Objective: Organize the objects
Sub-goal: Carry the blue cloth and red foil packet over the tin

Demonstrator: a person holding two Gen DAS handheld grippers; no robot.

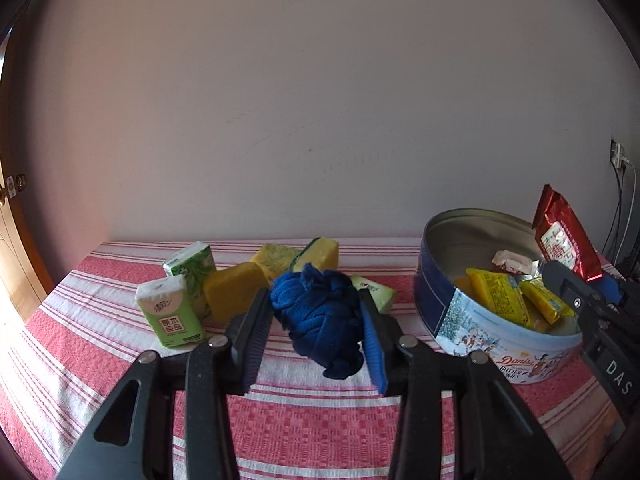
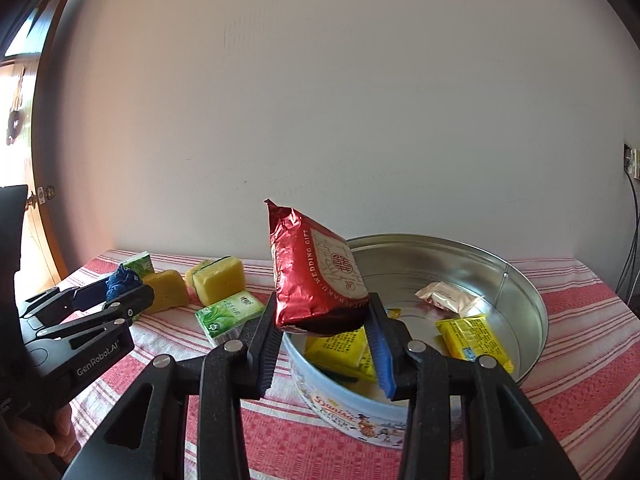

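My left gripper (image 1: 316, 312) is shut on a bunched blue cloth (image 1: 320, 316), held above the striped tablecloth; the right wrist view shows that gripper (image 2: 120, 286) at the left with the blue cloth (image 2: 120, 280) in it. My right gripper (image 2: 326, 320) is shut on a red foil snack bag (image 2: 316, 276), held upright over the near rim of the round cookie tin (image 2: 524, 292). The left wrist view has the red bag (image 1: 564, 236) above the tin (image 1: 452, 312). Yellow packets (image 2: 472, 338) and a pale wrapped sweet (image 2: 444, 296) lie inside the tin.
Behind the cloth stand green tissue packs (image 1: 170, 312), yellow sponges (image 1: 236, 290) and a flat green pack (image 2: 228, 314) on the red-and-white striped tablecloth (image 1: 312, 428). A plain wall runs behind the table. A wooden door (image 1: 12, 236) is at the left; cables (image 1: 624, 208) hang at the right.
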